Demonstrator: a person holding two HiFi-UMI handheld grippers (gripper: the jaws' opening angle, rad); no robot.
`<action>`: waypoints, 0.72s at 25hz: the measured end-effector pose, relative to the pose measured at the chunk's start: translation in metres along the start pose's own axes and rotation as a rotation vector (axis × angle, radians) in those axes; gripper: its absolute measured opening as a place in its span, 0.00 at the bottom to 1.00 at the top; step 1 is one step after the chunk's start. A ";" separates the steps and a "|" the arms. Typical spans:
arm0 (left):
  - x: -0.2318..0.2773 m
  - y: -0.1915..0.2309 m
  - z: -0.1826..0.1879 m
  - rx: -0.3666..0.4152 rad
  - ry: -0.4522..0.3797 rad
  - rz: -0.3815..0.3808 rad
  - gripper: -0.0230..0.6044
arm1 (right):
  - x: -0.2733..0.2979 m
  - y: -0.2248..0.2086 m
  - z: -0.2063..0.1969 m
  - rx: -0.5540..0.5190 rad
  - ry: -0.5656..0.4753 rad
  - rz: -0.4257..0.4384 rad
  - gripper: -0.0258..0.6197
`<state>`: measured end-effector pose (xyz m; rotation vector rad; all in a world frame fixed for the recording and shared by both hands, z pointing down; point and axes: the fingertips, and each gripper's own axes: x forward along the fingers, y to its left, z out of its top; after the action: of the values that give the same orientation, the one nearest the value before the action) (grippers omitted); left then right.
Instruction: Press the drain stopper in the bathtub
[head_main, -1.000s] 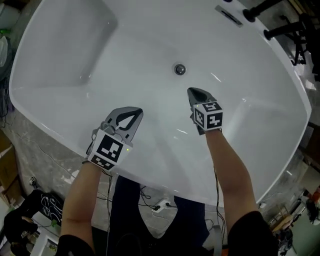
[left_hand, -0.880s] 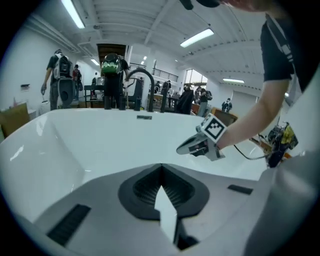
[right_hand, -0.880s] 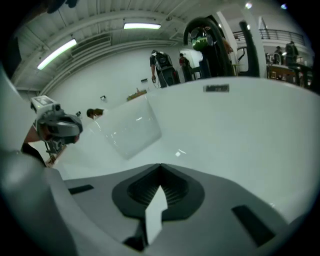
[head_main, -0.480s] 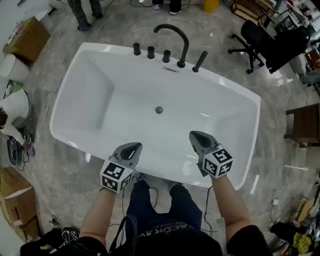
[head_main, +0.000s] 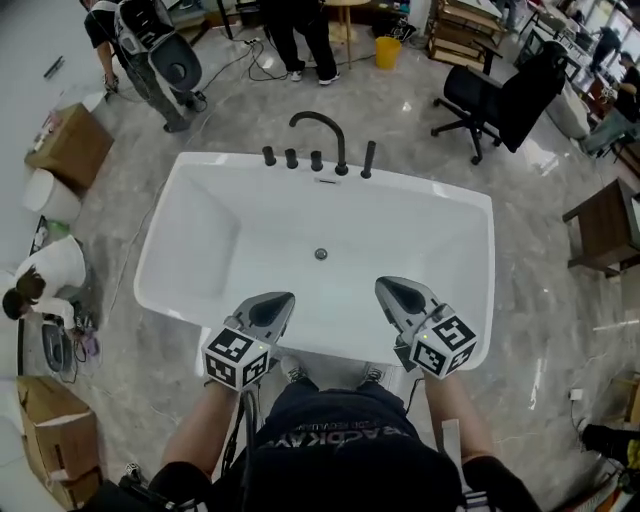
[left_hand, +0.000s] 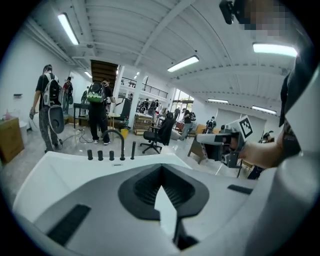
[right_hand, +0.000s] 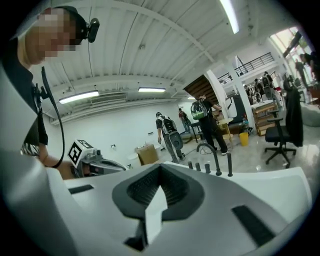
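The white bathtub (head_main: 215, 225) lies below me in the head view, its small round drain stopper (head_main: 321, 254) in the middle of the floor. Both grippers hover high over the near rim, well short of the stopper. My left gripper (head_main: 278, 300) is shut and holds nothing, and so is my right gripper (head_main: 392, 288). In the left gripper view the shut left gripper (left_hand: 161, 170) points level across the tub toward the black faucet (left_hand: 116, 142). The right gripper view shows the shut right gripper (right_hand: 160, 170) aimed the same way; the stopper is hidden in both.
A black arched faucet (head_main: 320, 135) with several black knobs stands on the tub's far rim. A black office chair (head_main: 500, 95), a cardboard box (head_main: 70, 145) and a wooden table (head_main: 605, 225) surround the tub. People stand behind it; one crouches at left (head_main: 45, 275).
The view has pulled up and back, so the whole tub now shows. Both grippers have drawn away from the stopper to above the near rim, still shut.
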<state>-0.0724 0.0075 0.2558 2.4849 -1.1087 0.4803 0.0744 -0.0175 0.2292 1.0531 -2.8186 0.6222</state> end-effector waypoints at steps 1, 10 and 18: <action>-0.001 -0.007 0.004 -0.025 -0.007 -0.016 0.05 | -0.005 0.006 0.004 -0.001 -0.007 0.006 0.06; 0.008 -0.067 0.018 -0.119 -0.020 -0.137 0.05 | -0.045 0.038 0.001 0.018 -0.009 0.063 0.06; 0.027 -0.096 0.009 -0.102 0.092 -0.225 0.05 | -0.055 0.043 -0.010 0.082 -0.001 0.051 0.06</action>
<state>0.0187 0.0460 0.2412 2.4334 -0.7860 0.4541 0.0883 0.0499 0.2126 0.9973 -2.8507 0.7486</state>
